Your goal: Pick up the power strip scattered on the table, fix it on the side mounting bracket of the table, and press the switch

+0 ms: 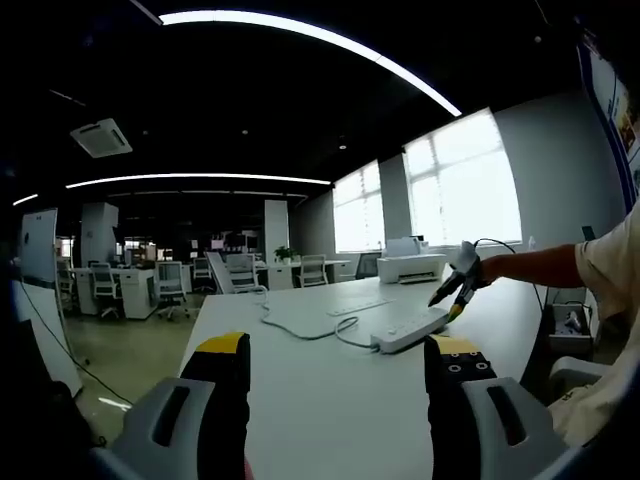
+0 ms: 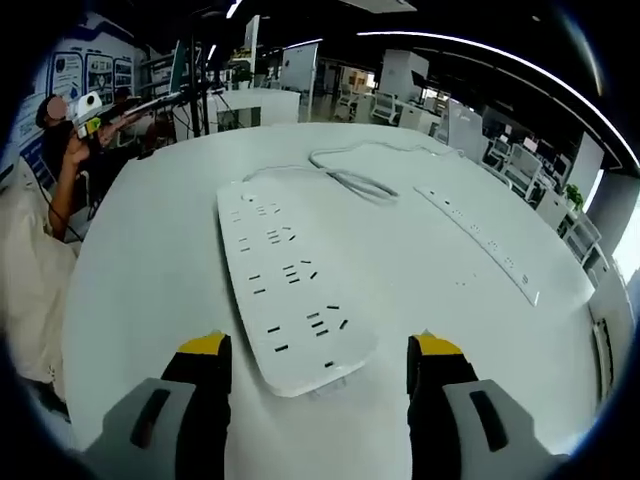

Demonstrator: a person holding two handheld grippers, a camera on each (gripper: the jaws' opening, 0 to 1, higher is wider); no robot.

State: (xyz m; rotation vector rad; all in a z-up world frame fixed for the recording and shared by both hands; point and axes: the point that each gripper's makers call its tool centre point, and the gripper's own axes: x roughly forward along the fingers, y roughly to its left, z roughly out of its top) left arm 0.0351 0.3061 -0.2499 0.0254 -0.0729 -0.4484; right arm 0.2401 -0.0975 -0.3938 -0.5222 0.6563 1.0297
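**benchwatcher:** So where's the power strip (image 2: 290, 290) sitting? In the right gripper view it's flat on the white bench (image 2: 150, 300), sockets up, its near end lying between the right gripper (image 2: 318, 365)'s two yellow-tipped fingers (image 2: 205, 345). The fingers are spread wide, one on each side of the strip, not touching it as far as I can see.

**cordnerd:** Yep, same read. Its cable (image 2: 350, 178) loops away from the strip's far end. There's also a second, slimmer strip (image 2: 480, 240) lying on the bench beside the big one, well apart from it.

**benchwatcher:** And the left one?

**cordnerd:** In the left gripper view the left gripper (image 1: 340, 365) has its fingers spread apart too, holding nothing, over bare bench on the near side of the strip (image 1: 410, 328). The right gripper (image 1: 455, 280) shows up there at the strip's far end, just above it, with a person's arm (image 1: 535, 265) behind it.

**benchwatcher:** Printer (image 1: 410, 265) sits past the strip, near the windows (image 1: 460, 185).
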